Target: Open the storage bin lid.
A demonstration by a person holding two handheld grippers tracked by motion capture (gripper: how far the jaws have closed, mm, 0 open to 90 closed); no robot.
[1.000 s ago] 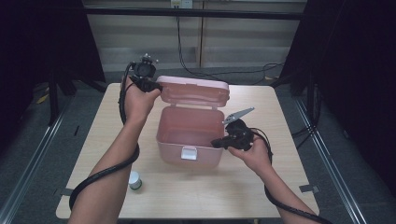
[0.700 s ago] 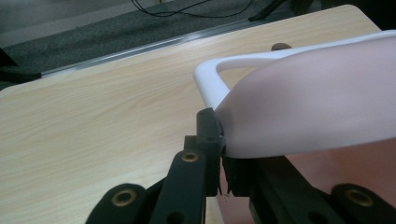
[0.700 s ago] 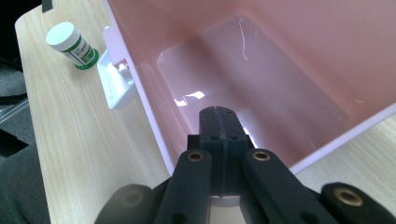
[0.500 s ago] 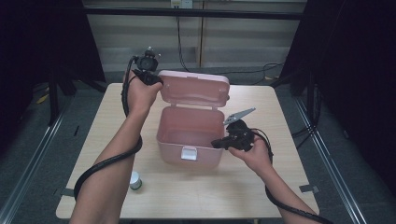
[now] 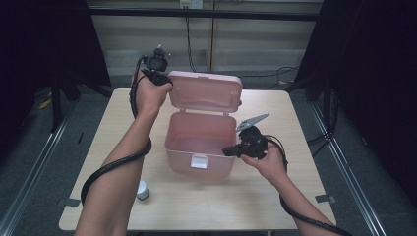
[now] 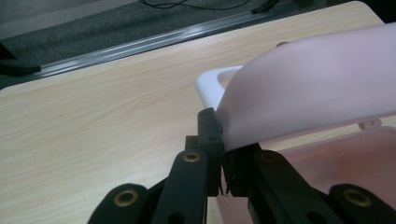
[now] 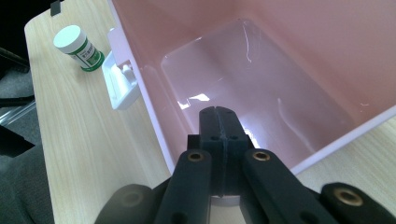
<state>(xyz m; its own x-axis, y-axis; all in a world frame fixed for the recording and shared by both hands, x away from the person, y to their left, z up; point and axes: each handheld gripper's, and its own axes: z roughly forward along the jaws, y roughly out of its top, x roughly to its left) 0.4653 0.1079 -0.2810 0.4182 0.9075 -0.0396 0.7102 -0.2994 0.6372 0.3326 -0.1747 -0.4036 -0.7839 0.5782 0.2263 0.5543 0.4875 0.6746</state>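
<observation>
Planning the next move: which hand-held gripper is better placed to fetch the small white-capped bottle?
Right. The right hand-held gripper is shut on nothing at the pink plastic box rim, while the left hand-held gripper pinches the pink lid open. The white-capped green-labelled bottle stands front-left.

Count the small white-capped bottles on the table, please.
1. The white-capped bottle with a green label stands upright on the wooden table, near its front left, apart from the open pink box. The raised lid may hide things behind it.
</observation>
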